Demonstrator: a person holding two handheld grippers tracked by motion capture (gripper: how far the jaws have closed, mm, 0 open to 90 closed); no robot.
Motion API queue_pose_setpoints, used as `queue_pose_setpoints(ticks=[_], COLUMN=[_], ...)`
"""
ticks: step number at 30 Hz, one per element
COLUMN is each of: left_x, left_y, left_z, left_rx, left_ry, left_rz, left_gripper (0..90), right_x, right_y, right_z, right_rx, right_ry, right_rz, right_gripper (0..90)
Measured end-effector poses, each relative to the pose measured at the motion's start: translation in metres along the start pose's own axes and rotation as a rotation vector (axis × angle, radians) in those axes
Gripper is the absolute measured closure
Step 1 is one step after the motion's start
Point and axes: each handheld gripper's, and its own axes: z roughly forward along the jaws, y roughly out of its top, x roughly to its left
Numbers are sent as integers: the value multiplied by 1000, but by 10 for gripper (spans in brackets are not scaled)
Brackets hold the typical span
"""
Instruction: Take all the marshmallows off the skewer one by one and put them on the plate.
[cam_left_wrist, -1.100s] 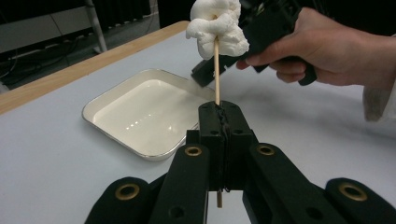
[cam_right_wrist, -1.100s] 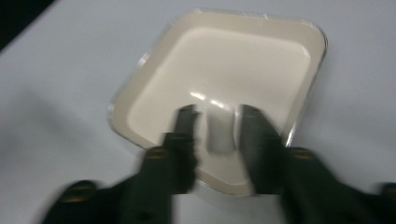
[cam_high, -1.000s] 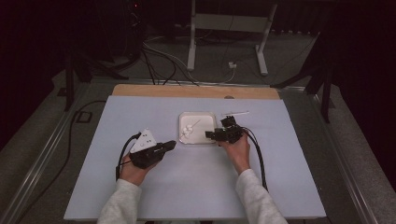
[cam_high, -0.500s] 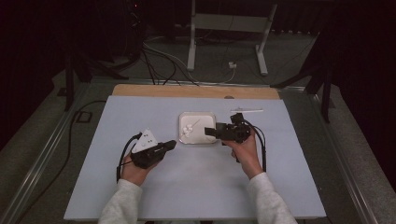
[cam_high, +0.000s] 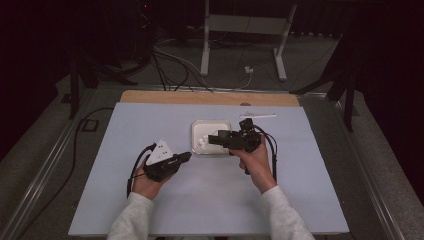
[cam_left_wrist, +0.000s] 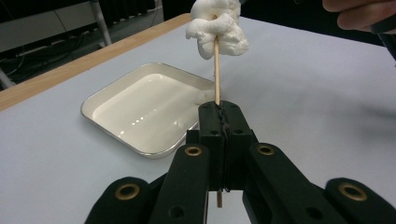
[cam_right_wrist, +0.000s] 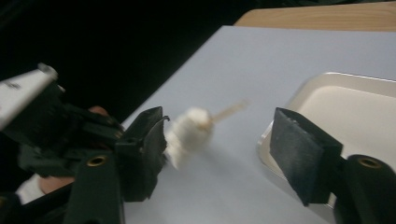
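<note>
Now my left hand-held gripper (cam_left_wrist: 219, 123), clenched on a wooden skewer (cam_left_wrist: 216, 74), holds white marshmallows (cam_left_wrist: 217, 25) above the white tray (cam_left_wrist: 140, 109). My right hand-held gripper (cam_high: 216, 139) has lifted off them, jaws apart and just closing, so threading looks finished.

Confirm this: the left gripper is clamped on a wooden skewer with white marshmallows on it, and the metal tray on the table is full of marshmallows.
Not full. The left gripper view shows the tray nearly bare, one white piece at its far edge. The left gripper does clamp the skewer carrying marshmallows.
</note>
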Motion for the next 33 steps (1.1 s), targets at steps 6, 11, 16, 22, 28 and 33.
queue_pose_setpoints(ticks=[6,11,16,22,28,33], left_x=[-2,-1,-1,-1,1,1], left_y=[1,1,1,2,2,1], left_z=[0,-2,-2,-1,-4,-5], left_rx=[-9,-24,-23,-26,-29,-26], left_ry=[-13,-10,-15,-29,-32,-34], left_rz=[8,-1,7,13,16,20], left_gripper=[900,900,900,900,900,900], right_x=[0,0,0,3,6,6], right_y=[1,-2,-1,-1,0,-1], right_z=[12,16,14,7,5,4], right_rx=[33,69,81,51,25,11], right_ry=[37,100,115,105,89,80], right_rz=[28,50,57,47,32,25], right_gripper=[490,665,740,791,803,805])
